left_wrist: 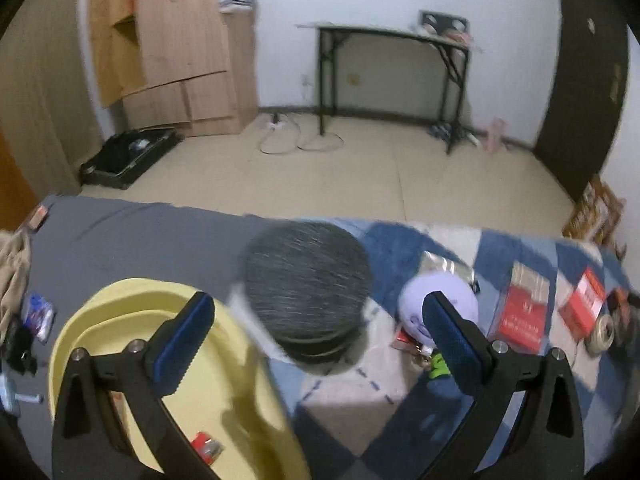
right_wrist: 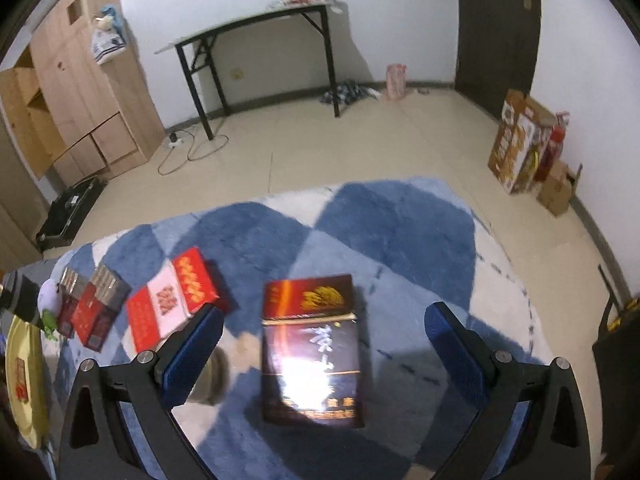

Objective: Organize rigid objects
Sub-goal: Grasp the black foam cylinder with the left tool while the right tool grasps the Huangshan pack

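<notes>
While both claws gape wide and empty, the yellow tray [left_wrist: 120, 312] holds a small red packet [left_wrist: 206, 446].

basin [left_wrist: 100, 320] left of round lid [left_wrist: 308, 292]; ball [left_wrist: 436, 308] right of lid; boxes [left_wrist: 524, 312] farther right, on blanket [left_wrist: 360, 400]

— What's sitting back there?
— A black-legged folding table [right_wrist: 256, 24] is standing against the white wall, a wooden cabinet [left_wrist: 188, 52] hanging open left, cardboard boxes [right_wrist: 524, 148] crowding the dark door [right_wrist: 496, 20].
</notes>
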Available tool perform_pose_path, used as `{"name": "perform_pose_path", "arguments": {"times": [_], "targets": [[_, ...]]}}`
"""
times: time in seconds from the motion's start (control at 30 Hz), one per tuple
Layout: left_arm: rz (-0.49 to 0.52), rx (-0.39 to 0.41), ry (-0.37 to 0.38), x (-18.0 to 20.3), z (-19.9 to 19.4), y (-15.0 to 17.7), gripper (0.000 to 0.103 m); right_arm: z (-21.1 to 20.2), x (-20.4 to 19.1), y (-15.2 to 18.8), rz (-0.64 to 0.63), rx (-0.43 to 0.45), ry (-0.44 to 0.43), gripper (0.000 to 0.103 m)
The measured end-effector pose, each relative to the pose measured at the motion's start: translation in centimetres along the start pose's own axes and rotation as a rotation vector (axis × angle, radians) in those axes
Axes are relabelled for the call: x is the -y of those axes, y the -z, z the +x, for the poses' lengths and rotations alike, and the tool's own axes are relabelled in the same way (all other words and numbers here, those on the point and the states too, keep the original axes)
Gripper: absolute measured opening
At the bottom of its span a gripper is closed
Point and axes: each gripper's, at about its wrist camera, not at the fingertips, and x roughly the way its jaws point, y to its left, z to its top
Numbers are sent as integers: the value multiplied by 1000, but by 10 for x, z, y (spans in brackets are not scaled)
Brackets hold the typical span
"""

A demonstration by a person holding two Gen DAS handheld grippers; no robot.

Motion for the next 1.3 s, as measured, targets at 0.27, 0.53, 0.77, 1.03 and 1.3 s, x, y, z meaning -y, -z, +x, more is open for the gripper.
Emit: {"name": "perform_pose_path", "arguments": {"times": [0.27,0.53,0.77,1.03,1.3], "targets": [[-55,13,53,2,22,3,103,6,-2,-9,-29,-37,-20,103],[-121,43,10,-18,24,3,103,34,-11,-17,-71,-101,-8,103],[-107,55,6,-16,21,4,103,37,-17,-25,-77,-94,-5,103],[-92,52,7,-13,26,4,103,40,-17,-17,-82,-96,-1,103],[-103,69,27,-18,23,5,93,41,-18,-13,-98,-91,24,103]]}}
